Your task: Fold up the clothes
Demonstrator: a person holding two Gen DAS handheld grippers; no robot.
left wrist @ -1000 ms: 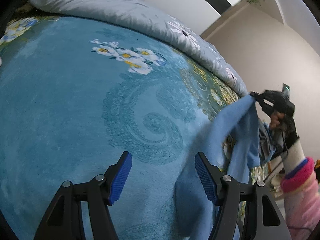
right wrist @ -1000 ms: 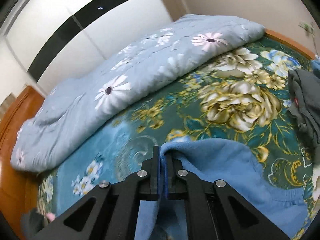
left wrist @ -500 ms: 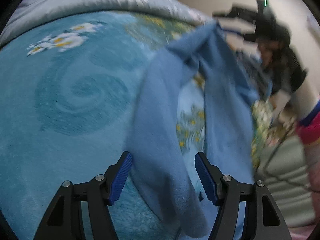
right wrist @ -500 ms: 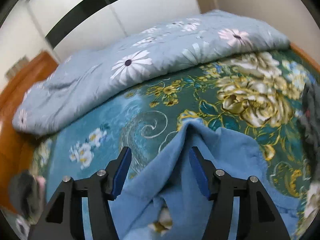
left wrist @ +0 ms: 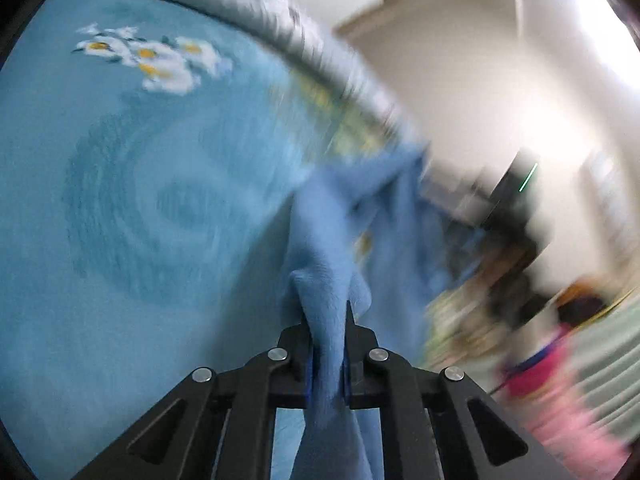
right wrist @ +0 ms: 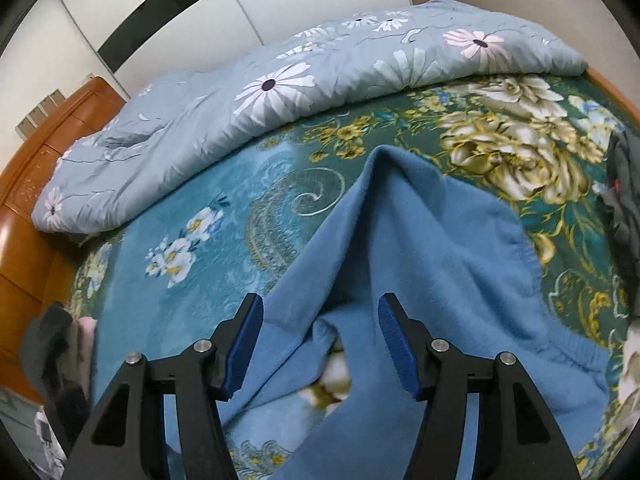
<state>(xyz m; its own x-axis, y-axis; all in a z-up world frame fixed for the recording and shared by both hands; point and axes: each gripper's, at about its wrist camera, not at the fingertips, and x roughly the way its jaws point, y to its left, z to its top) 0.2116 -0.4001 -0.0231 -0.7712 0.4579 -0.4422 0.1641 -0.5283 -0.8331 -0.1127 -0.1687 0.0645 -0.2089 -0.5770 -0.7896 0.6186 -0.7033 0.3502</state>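
Observation:
A blue fleece garment (right wrist: 420, 248) lies rumpled on the teal floral bedspread (right wrist: 208, 248), with a peak near the bed's middle. My right gripper (right wrist: 320, 344) is open and empty just above the garment's near part. In the blurred left wrist view my left gripper (left wrist: 326, 354) is shut on a bunched fold of the blue garment (left wrist: 324, 280), which stretches away to the right. The right gripper shows there only as a dark blur (left wrist: 508, 204).
A pale blue daisy-print quilt (right wrist: 304, 80) is heaped along the far side of the bed. A dark grey garment (right wrist: 624, 200) lies at the right edge. The orange wooden bed frame (right wrist: 28, 184) runs along the left. Dark and pink cloth (right wrist: 60, 344) sits at the lower left.
My right gripper opened and let go of the blue garment, which dropped onto the bed. My left gripper moved onto the garment and shut on a fold of it.

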